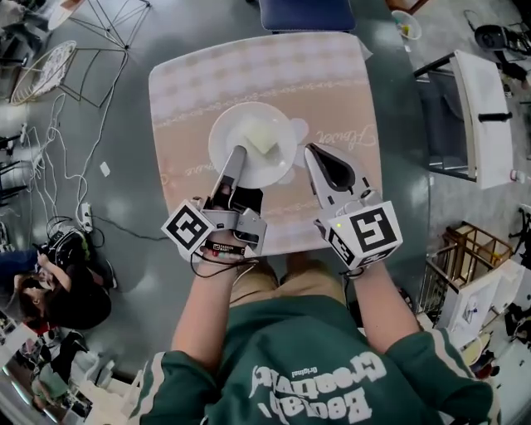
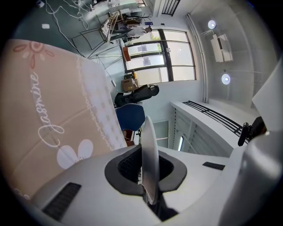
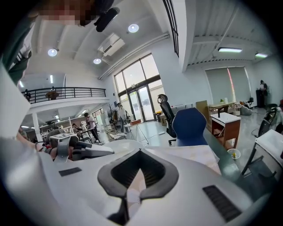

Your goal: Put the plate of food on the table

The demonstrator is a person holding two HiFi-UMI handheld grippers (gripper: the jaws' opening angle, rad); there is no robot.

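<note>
- Fingers [image 1: 234,166] of the left gripper [image 1: 240,153] are pinching the round white ceramic plate's [image 1: 226,133] near rim.
- Plate is carrying a pale yellow food block [image 1: 260,135] over the pink-clothed table [image 1: 332,79].
- Right gripper [image 1: 312,151] is hovering alongside, jaws together, empty.

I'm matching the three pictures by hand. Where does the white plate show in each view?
Head view: the white plate is mid-picture over the table, its near rim in the left tool.
Left gripper view: edge-on at lower centre, clamped between the jaws.
Right gripper view: a pale curved rim, left of centre.
Shared landmark: the blue chair.
</note>
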